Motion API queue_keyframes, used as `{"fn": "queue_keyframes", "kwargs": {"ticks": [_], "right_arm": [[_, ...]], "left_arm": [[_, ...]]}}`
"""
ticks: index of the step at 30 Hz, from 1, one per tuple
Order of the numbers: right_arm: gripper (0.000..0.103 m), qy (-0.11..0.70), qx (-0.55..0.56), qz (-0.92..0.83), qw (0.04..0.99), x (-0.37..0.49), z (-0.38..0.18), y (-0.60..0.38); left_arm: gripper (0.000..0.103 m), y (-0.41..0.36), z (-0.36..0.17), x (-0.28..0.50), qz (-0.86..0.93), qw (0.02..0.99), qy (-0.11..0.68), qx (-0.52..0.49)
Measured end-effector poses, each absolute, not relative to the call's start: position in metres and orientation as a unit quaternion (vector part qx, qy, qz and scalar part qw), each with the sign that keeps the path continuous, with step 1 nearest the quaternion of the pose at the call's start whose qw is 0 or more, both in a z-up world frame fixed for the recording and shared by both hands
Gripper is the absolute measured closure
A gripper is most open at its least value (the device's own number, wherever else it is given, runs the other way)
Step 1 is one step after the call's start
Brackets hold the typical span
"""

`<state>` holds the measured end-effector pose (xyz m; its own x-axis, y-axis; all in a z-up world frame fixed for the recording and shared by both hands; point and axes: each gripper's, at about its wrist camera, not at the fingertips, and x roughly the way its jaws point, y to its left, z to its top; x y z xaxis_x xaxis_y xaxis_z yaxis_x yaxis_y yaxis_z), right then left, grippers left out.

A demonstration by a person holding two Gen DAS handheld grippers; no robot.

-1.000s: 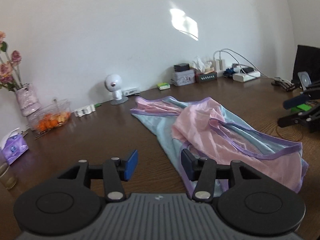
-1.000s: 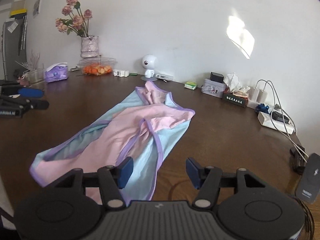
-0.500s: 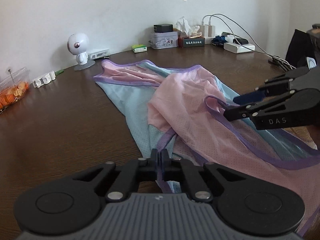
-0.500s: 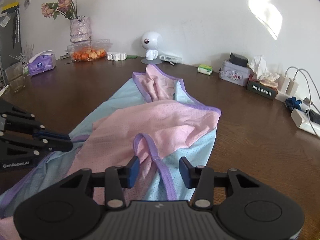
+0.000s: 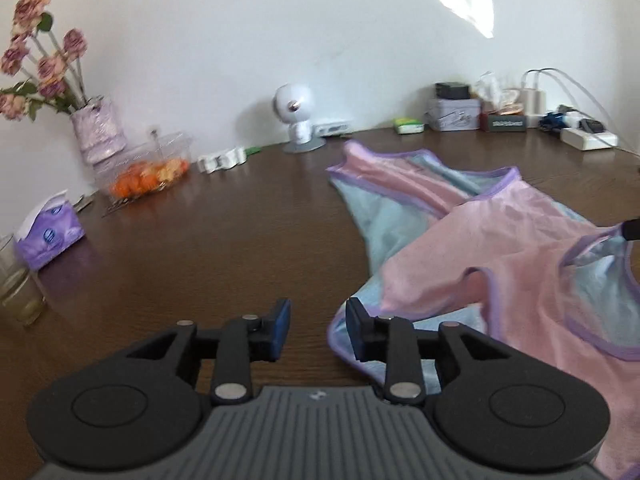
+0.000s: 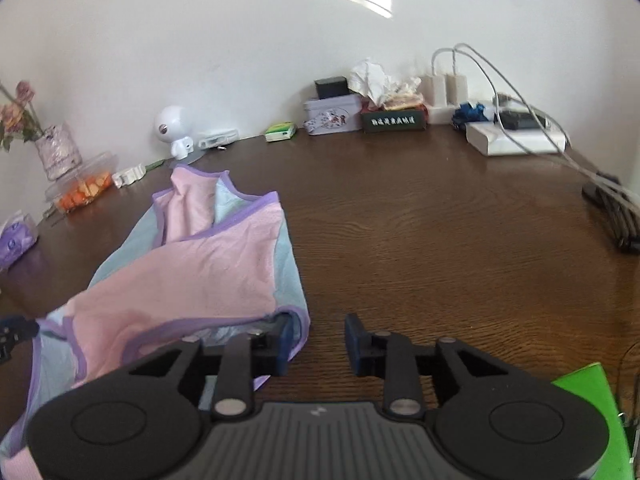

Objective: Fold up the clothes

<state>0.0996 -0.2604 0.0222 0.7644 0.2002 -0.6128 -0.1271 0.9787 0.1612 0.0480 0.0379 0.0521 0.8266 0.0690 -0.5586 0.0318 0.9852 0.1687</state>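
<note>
A pink and pale-blue garment [image 5: 492, 240] with purple binding lies rumpled on the dark wooden table [image 5: 224, 240], one end reaching toward the wall and the other bunched near both tools, so the fold is not yet made. The left gripper [image 5: 318, 330] hovers at the cloth's near corner; its jaws have just been opening and now stand narrowly apart over bare wood, nothing between them, the purple hem just beside the right-hand pad. The right gripper [image 6: 318, 344] sits at the garment's other side, in its own view [image 6: 192, 272]; its jaws have also just been opening a little and stand narrowly apart with nothing pinched, its left-hand pad against or in front of the bound edge while the gap lies over table. Placing one tool at each side probably serves to take the cloth at two points so it can be spread flat before folding. A loop of binding at the left view's far right appears lifted by a dark tip, likely the right tool, though that cannot be confirmed.
</note>
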Motion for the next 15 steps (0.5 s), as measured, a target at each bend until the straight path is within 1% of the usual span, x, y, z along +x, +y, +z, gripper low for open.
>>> {"fn": "queue_keyframes", "kwargs": {"ticks": [1,2,4,5,6,8,9,10,11,12,15], "right_arm": [[0.063,0.322,0.032,0.107,0.94,0.091,0.028,-0.252],[0.063,0.312,0.011,0.132,0.941,0.082,0.034,-0.243],[0.065,0.312,-0.014,0.216,0.925,0.066,0.041,-0.222],[0.066,0.32,-0.024,0.25,0.914,0.059,0.04,-0.212],[0.068,0.327,-0.036,0.28,0.902,0.053,0.038,-0.202],[0.069,0.343,-0.066,0.3,0.888,0.043,0.027,-0.187],[0.072,0.355,-0.076,0.299,0.882,0.041,0.021,-0.184],[0.081,0.365,-0.077,0.296,0.879,0.039,0.017,-0.185],[0.085,0.366,-0.069,0.292,0.881,0.036,0.017,-0.189],[0.094,0.368,-0.059,0.291,0.881,0.033,0.017,-0.193],[0.099,0.391,-0.045,0.298,0.87,0.021,0.019,-0.213]], "left_arm": [[0.07,0.032,0.055,0.044,-0.031,0.95,0.298,0.083],[0.068,0.025,0.057,0.04,-0.074,0.947,0.302,0.081],[0.067,0.013,0.055,0.03,-0.154,0.933,0.312,0.09],[0.067,0.008,0.052,0.026,-0.17,0.928,0.317,0.095],[0.067,0.004,0.048,0.022,-0.179,0.924,0.323,0.1],[0.068,0.002,0.041,0.017,-0.173,0.917,0.345,0.098],[0.068,0.004,0.038,0.014,-0.171,0.915,0.353,0.092],[0.069,0.006,0.036,0.01,-0.17,0.913,0.359,0.087],[0.073,0.009,0.035,0.006,-0.172,0.912,0.364,0.082],[0.075,0.011,0.034,0.0,-0.174,0.911,0.366,0.08],[0.079,0.017,0.03,-0.014,-0.19,0.907,0.366,0.081]]}}
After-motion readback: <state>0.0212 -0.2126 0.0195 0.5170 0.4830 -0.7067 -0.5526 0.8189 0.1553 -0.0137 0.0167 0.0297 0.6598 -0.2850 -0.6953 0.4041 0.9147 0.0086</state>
